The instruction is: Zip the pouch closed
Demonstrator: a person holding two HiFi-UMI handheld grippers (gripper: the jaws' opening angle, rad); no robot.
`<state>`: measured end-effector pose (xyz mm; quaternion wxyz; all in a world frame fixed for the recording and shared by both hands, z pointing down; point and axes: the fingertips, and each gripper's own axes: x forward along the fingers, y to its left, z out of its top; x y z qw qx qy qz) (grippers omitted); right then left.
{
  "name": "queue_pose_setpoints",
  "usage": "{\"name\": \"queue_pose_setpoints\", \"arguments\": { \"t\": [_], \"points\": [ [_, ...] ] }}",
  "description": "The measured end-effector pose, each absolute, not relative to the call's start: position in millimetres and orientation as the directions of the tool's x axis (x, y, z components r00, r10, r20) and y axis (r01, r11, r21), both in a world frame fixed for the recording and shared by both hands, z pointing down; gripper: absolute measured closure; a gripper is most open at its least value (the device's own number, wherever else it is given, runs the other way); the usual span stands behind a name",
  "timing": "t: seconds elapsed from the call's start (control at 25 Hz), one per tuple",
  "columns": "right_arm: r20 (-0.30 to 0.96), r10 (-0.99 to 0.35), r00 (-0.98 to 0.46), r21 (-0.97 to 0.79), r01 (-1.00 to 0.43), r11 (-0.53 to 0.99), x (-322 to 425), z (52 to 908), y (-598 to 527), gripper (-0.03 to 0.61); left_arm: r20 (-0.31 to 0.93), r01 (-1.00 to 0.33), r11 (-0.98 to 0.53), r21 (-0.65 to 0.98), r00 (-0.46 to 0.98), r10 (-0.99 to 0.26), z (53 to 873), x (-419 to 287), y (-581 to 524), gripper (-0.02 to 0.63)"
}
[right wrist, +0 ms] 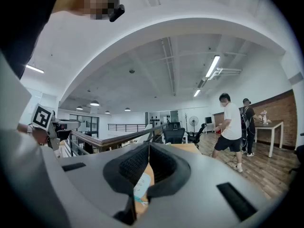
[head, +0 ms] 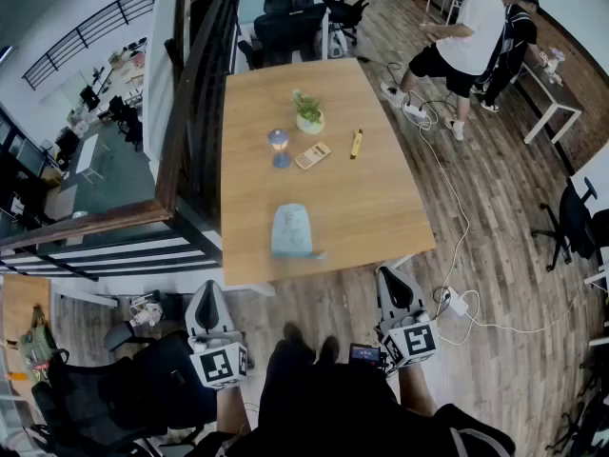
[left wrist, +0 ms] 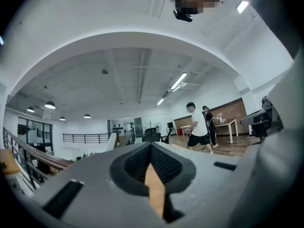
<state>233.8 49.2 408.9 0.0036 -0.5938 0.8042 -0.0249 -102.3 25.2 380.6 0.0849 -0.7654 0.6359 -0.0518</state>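
Left gripper (head: 210, 288) and right gripper (head: 390, 276) — pale grey moulded shells, black ribbed jaw pads. Each carries a white cube (head: 223, 365) with black square markers. Person wears black clothing (head: 324, 407) — dark shoes (head: 293, 337).

A wooden table (head: 381, 208) bears a small potted plant (head: 308, 112), a yellow marker (head: 356, 143) and a flat tan rectangle (head: 312, 155); a person in white (head: 466, 31) stands beyond.

A wooden table (head: 381, 208) stands on plank floor (head: 504, 227) beside a dark railing (head: 195, 93), under a white ceiling (right wrist: 156, 65).
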Motion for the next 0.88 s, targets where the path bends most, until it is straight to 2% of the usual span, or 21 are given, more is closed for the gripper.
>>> {"name": "queue_pose_setpoints", "arguments": {
  "t": [0.24, 0.88],
  "points": [
    [-0.006, -0.952, -0.305, -0.035, -0.952, 0.305, 235.9, 387.9, 86.1, 0.561, 0.028, -0.935, -0.299, -0.192, 0.300, -0.954, 384.4, -68.5, 54.5, 0.615],
    [-0.034, -0.947, -0.320, -0.029, -0.947, 0.321, 244.6, 385.6, 105.4, 0.560, 0.024, -0.931, -0.309, -0.195, 0.310, -0.950, 374.9, -53.5, 72.9, 0.615]
  ]
}}
